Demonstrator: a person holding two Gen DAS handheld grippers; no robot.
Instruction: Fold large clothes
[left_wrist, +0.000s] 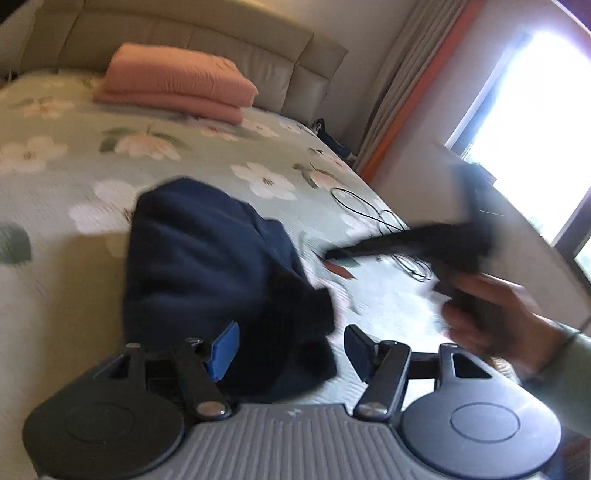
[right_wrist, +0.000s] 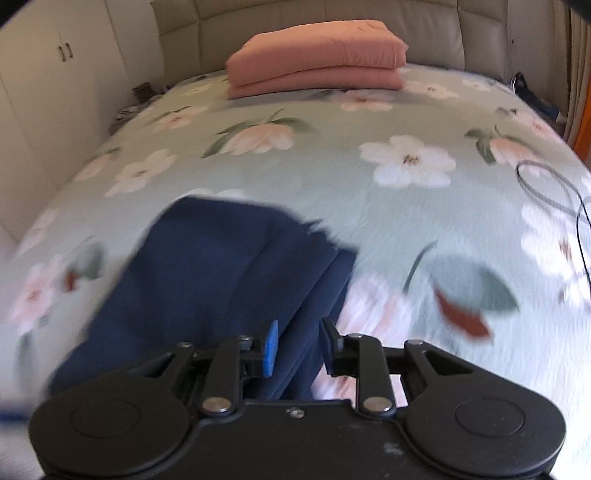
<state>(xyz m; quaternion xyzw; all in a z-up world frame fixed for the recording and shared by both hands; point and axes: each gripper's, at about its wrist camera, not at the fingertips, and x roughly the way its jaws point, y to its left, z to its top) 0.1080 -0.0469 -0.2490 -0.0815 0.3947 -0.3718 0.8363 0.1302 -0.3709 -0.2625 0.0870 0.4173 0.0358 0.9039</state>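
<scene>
- Two grippers were seen over a bed (right_wrist: 325, 177) covered in a pale green floral sheet, and both views were smeared by motion blur.
- A navy garment (left_wrist: 207, 266) was bunched in a loose heap on the sheet; in the left wrist view it lay from the centre down toward 6 o'clock, reaching between the fingers.
- The left gripper (left_wrist: 291, 350) was held with its jaws spread wide, the blue-padded finger (left_wrist: 223, 349) beside the dark cloth; no pinch on the fabric could be made out.
- The right gripper (right_wrist: 297, 350) was seen with a moderate gap between its jaws, and a layered edge of the navy garment (right_wrist: 221, 280) ran up through that gap toward 11 o'clock. Whether the pads actually touched the cloth could not be told.
- In the left wrist view, the right gripper (left_wrist: 399, 245) appeared at 3 o'clock as a dark blur gripped in the person's right hand (left_wrist: 491, 314).
- A folded pink stack (right_wrist: 317, 62) was lying at 12 o'clock near the padded headboard (right_wrist: 461, 33), well apart from the navy garment.
- A black cable (right_wrist: 546, 192) was looped on the sheet at 3 o'clock.
</scene>
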